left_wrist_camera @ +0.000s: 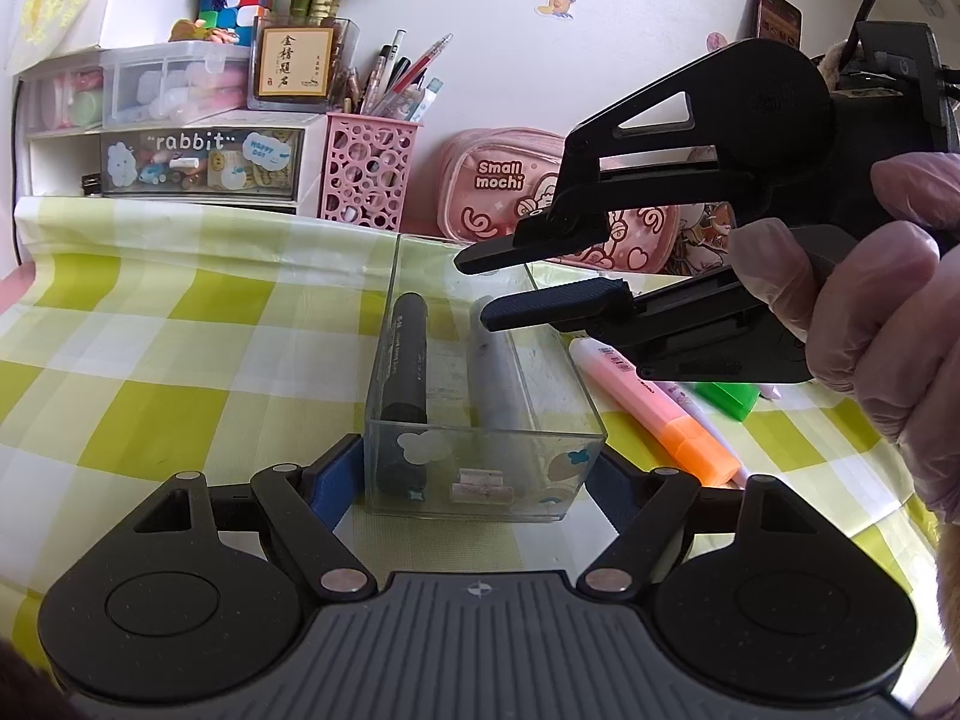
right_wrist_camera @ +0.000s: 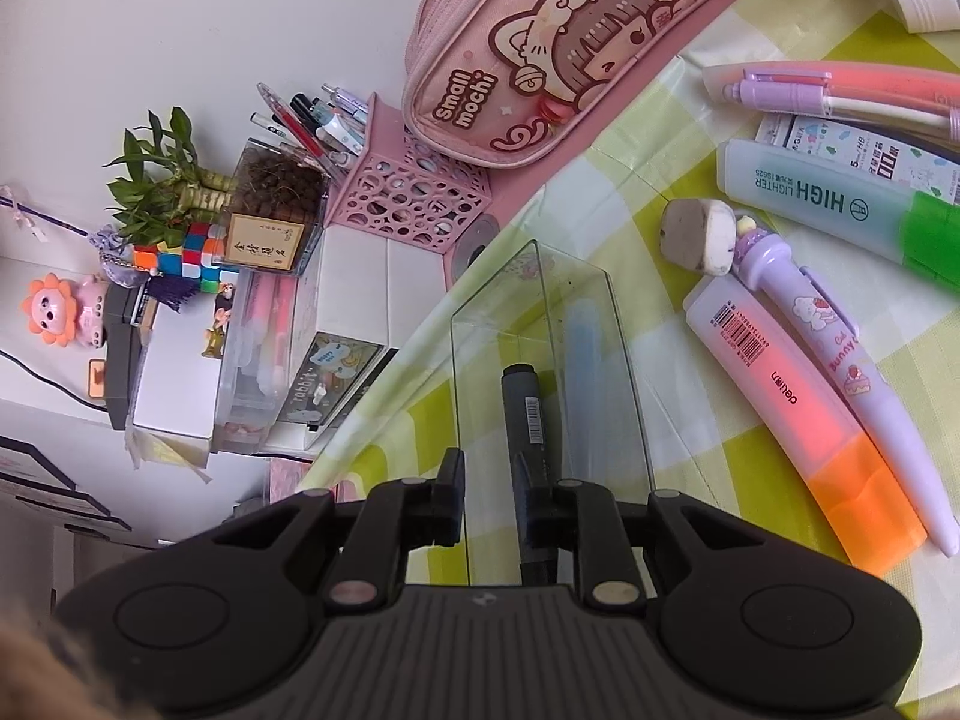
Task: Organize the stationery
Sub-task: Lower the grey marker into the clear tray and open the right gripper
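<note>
A clear rectangular box [left_wrist_camera: 480, 468] sits on the checked cloth and holds a black marker [left_wrist_camera: 405, 360] and a pale blue highlighter [left_wrist_camera: 495, 372]. My left gripper [left_wrist_camera: 480, 480] has its fingers on both sides of the box's near end, shut on it. My right gripper [left_wrist_camera: 480, 288] hovers open and empty over the box's far end. In the right wrist view the box [right_wrist_camera: 540, 324] lies below the open right gripper [right_wrist_camera: 492, 504], with the black marker [right_wrist_camera: 525, 414] and blue highlighter [right_wrist_camera: 585, 360] inside.
Right of the box lie an orange highlighter [right_wrist_camera: 798, 420], a purple bunny pen [right_wrist_camera: 852, 384], a green highlighter [right_wrist_camera: 840, 210], an eraser [right_wrist_camera: 699, 237] and more pens. A pink pencil case [left_wrist_camera: 528, 198], pink pen holder [left_wrist_camera: 366, 174] and drawers [left_wrist_camera: 198, 162] stand behind.
</note>
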The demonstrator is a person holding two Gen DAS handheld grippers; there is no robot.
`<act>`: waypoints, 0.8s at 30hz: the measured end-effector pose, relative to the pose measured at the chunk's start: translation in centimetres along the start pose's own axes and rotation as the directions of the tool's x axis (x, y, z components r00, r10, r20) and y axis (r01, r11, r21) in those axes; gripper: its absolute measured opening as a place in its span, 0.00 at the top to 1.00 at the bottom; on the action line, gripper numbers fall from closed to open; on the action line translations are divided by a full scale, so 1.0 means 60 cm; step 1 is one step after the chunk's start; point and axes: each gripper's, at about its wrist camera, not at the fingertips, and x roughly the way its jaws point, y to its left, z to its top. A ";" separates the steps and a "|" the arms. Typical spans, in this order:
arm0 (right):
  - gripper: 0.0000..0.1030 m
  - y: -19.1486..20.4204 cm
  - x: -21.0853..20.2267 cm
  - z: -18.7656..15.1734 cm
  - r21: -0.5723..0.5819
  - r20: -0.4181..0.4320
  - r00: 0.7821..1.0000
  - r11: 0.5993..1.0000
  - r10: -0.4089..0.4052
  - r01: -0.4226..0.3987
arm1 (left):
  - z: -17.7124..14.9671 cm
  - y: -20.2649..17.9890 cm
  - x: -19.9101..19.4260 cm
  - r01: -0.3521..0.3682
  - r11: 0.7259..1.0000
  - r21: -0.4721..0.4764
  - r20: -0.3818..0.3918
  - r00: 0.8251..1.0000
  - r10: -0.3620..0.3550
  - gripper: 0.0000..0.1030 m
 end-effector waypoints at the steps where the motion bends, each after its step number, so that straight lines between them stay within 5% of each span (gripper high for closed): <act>1: 0.81 0.001 -0.003 0.000 -0.008 0.004 1.000 1.000 0.001 -0.001 | 0.000 0.000 0.000 0.000 1.000 0.000 0.000 1.000 0.000 0.25; 14: 0.68 0.035 -0.076 -0.022 -0.212 0.147 0.989 0.977 0.006 0.025 | 0.002 0.004 0.001 0.012 1.000 -0.006 0.000 1.000 -0.012 0.25; 24: 0.45 0.006 -0.169 -0.047 -0.339 0.336 0.940 0.923 -0.065 0.185 | 0.002 0.004 0.001 0.015 1.000 -0.008 0.000 1.000 -0.015 0.25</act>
